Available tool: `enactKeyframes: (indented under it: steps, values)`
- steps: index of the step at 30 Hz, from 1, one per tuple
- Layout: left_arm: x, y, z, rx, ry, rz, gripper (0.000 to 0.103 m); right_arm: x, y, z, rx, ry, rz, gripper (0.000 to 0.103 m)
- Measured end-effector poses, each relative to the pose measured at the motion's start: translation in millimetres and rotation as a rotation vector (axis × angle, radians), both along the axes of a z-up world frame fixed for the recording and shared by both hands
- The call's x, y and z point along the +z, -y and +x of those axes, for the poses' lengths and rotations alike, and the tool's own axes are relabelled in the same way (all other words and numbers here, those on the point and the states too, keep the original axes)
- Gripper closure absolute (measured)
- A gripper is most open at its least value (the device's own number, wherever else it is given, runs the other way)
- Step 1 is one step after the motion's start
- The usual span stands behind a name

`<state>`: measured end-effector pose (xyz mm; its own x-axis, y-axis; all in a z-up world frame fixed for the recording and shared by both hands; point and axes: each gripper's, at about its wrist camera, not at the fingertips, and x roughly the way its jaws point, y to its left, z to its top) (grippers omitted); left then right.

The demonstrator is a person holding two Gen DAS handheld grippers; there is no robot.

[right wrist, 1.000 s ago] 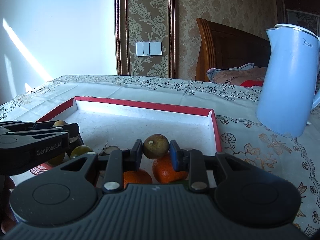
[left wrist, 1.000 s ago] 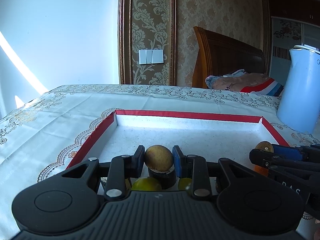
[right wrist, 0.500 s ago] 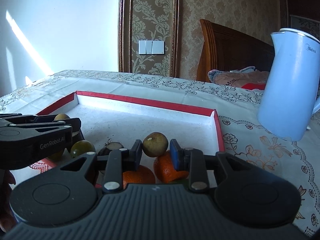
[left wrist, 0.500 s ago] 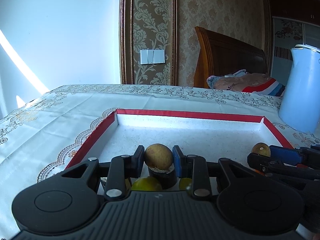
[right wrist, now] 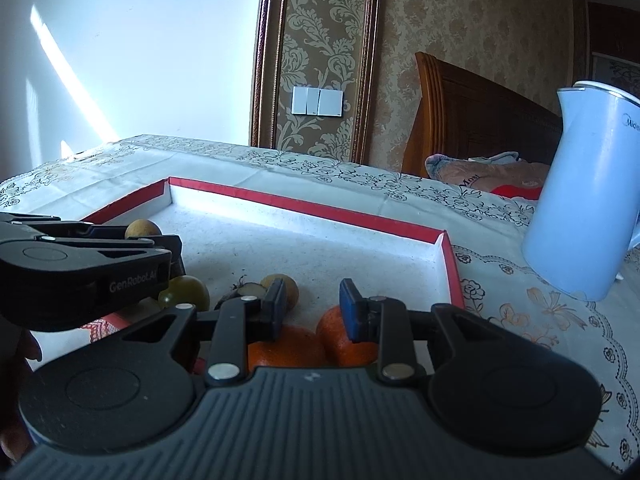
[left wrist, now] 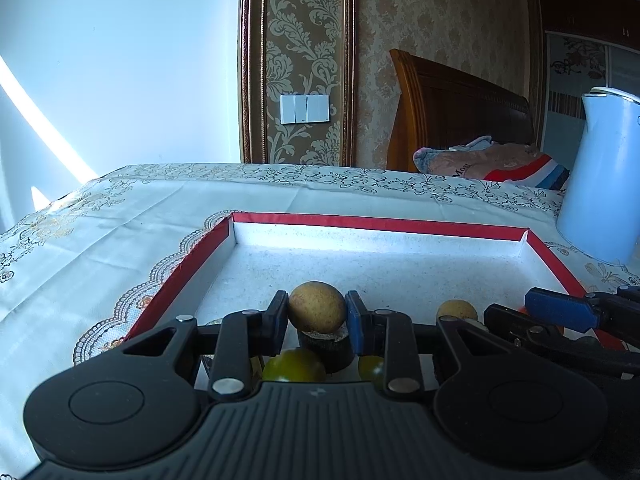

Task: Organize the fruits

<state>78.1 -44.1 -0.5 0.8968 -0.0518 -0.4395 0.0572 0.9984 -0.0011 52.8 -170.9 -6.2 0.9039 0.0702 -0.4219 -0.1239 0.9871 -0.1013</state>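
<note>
**Left gripper holds a brown fruit; right gripper's fingers are empty**

The left gripper [left wrist: 317,314] is closed narrowly on a small round brown fruit [left wrist: 316,304], one pad on each flank; the fruit hangs over the near end of the red-rimmed tray [left wrist: 376,222], directly above a dark stubby piece [left wrist: 326,352] and between two green fruits [left wrist: 294,366].

The right gripper [right wrist: 313,296] has its pads a narrow gap apart with nothing between them; through the gap only the tray floor and an orange [right wrist: 336,332] show; a second orange [right wrist: 288,344] lies just beneath the left finger.

The relation that matters: a second brown fruit [right wrist: 293,293] lies on the tray floor just left of the right gripper's left finger and partly behind it, so it is beside the jaws, not between them; whether it touches the finger I cannot tell. It is round, so it gives no long axis to line up with.

The right hand looks the nearer to this loose fruit, and the left is already occupied; taking it would probably need a small shift leftward. The far stretch of the tray ahead of both grippers is bare, and seems the likely place for the fruit that the left gripper carries; a pale blue kettle [right wrist: 580,200] stands off the tray to the right.
</note>
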Motion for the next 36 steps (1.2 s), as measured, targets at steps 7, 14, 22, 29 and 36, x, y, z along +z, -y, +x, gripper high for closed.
enactKeyframes:
  steps: [7,14,22,29,36]
  values:
    - [-0.1,1.6,-0.5,-0.005,0.005,0.003,0.074,-0.7,2.7,-0.8,-0.009,0.006,0.006,0.074]
    - [1.0,1.7,-2.4,-0.016,0.005,-0.003,0.072,2.2,6.7,-4.9,-0.019,0.030,0.035,0.074]
    - [6.2,2.2,-11.4,0.026,0.065,0.024,0.024,3.8,14.4,-7.8,-0.036,0.015,0.082,0.071]
    - [4.1,3.0,-10.2,0.010,0.021,0.034,0.024,3.8,17.6,-7.8,-0.045,-0.001,0.109,0.069]
    - [2.8,-2.0,-12.7,0.026,0.004,0.022,0.024,3.5,19.7,-12.4,-0.054,-0.003,0.117,0.068]
